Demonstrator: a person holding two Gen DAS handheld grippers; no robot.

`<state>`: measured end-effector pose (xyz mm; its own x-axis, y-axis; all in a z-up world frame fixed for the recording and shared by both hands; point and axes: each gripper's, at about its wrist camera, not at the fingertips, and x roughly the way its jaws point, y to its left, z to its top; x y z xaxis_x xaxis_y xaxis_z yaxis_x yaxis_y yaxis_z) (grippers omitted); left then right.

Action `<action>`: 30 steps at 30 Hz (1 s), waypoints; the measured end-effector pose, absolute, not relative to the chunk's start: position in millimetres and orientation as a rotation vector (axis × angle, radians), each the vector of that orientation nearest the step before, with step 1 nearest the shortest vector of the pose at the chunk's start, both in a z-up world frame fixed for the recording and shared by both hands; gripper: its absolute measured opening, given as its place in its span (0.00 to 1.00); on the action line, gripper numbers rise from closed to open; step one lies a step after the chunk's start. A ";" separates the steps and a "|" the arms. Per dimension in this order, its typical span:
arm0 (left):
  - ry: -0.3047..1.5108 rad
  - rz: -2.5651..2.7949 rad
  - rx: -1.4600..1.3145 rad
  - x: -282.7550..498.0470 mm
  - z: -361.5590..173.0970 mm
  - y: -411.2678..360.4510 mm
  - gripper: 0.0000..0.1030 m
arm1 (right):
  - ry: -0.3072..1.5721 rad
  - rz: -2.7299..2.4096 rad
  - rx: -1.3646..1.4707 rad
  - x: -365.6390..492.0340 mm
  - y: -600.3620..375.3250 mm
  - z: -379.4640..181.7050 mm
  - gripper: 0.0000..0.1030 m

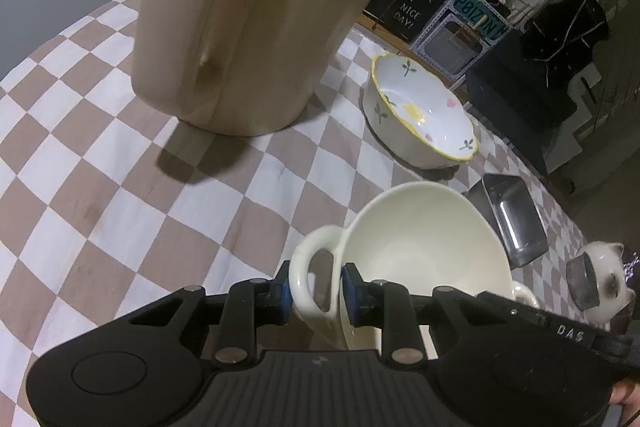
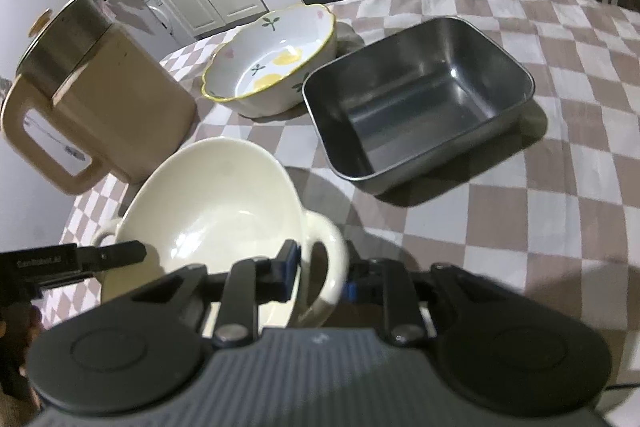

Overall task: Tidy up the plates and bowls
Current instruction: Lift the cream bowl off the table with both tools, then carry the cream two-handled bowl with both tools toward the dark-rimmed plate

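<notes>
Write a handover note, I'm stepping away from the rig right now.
Left gripper: jaws shut on one handle of the cream bowl.
Right gripper: jaws shut on its other handle.
Floral bowl and steel tray sit apart, beyond it on the checked cloth.
Done: bowl gripped both sides.
Left: nothing stacked yet; probably set it with the floral bowl.

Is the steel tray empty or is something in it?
Empty. The right wrist view looks straight into the steel tray and shows only its bare, shiny bottom and walls.
</notes>
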<state>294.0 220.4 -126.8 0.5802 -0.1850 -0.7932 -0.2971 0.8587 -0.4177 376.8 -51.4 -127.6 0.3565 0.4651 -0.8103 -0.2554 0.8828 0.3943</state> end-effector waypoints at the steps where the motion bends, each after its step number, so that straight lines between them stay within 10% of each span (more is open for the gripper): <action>1: 0.952 0.071 -0.564 292.8 -124.1 223.1 0.27 | 1.114 0.472 0.215 376.6 -51.9 -128.2 0.27; 30: 0.961 0.019 -0.406 296.5 -120.7 209.0 0.27 | 1.073 0.463 0.163 367.0 -47.3 -126.0 0.26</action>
<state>296.5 209.0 -120.7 0.5786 -0.1623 -0.7993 -0.1938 0.9246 -0.3280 367.0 -47.3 -126.0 0.3931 0.4407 -0.8070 -0.2852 0.8928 0.3486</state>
